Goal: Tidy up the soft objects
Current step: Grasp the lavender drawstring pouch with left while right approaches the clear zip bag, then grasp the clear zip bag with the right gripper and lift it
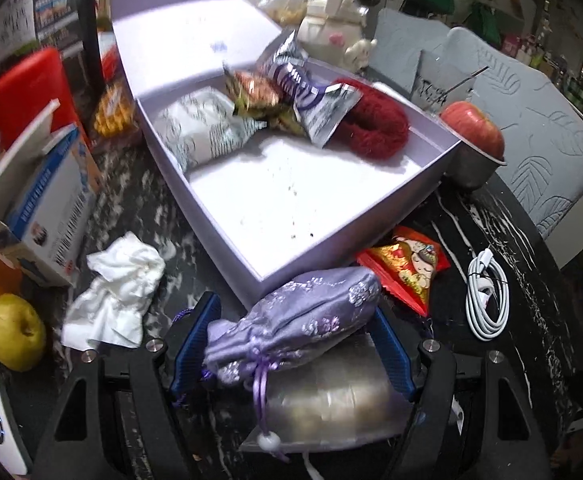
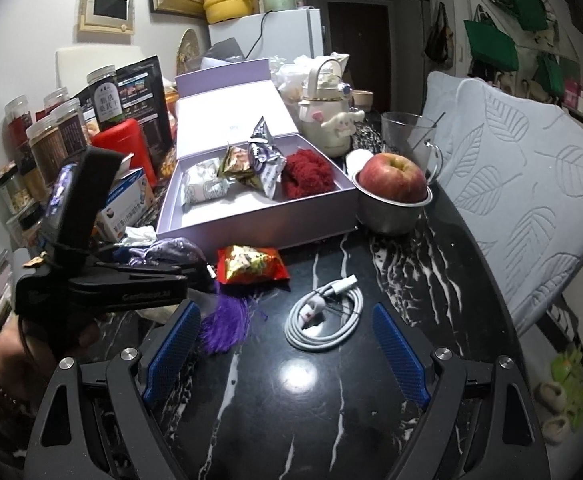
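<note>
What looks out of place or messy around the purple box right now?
Dark crumbs speckle the purple box floor. A crumpled tissue lies loose on the table beside it.

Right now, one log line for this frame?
left gripper: around embroidered lilac drawstring pouch, grip unclear | right gripper: open, empty | open lilac cardboard box: four items inside
</note>
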### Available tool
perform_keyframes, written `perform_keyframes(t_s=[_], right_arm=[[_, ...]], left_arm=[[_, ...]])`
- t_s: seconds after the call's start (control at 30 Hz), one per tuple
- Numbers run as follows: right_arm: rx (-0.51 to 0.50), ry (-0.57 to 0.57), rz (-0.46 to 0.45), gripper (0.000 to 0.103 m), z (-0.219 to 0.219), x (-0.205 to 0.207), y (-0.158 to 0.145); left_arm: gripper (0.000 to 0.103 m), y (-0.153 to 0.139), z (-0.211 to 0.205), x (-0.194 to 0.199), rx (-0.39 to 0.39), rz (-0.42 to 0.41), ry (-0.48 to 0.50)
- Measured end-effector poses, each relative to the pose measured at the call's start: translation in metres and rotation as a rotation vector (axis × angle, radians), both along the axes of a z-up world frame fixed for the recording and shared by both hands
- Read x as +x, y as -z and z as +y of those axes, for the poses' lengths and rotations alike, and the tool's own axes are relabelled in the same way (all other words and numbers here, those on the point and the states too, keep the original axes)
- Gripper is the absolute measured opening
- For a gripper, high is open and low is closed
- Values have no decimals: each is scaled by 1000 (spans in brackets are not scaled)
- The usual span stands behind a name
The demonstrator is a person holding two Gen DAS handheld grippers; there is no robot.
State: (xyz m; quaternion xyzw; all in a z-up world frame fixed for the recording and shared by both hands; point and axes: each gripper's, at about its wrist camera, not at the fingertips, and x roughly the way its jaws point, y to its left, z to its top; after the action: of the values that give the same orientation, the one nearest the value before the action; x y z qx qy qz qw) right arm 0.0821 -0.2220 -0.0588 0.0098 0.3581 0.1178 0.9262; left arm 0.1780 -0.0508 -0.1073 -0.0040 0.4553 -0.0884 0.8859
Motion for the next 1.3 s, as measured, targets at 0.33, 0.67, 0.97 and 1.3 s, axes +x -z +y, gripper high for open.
perform_keyframes(t_s=[0.33,0.67,0.97,1.3], right_arm=[[-4,26,2,89,-5,-6,1],[21,5,-15,89,-1,-20,-5],[78,-58,12,89,21,-20,1],[112,-209,93,96,77,-3,23]], left_arm=[[60,2,0,-7,-54,-24,-2],[59,-43,13,-43,-78,-133,17],[59,-76,50,-87,-60,-219,-44],[59,-75,104,-119,-58,-212,-152]])
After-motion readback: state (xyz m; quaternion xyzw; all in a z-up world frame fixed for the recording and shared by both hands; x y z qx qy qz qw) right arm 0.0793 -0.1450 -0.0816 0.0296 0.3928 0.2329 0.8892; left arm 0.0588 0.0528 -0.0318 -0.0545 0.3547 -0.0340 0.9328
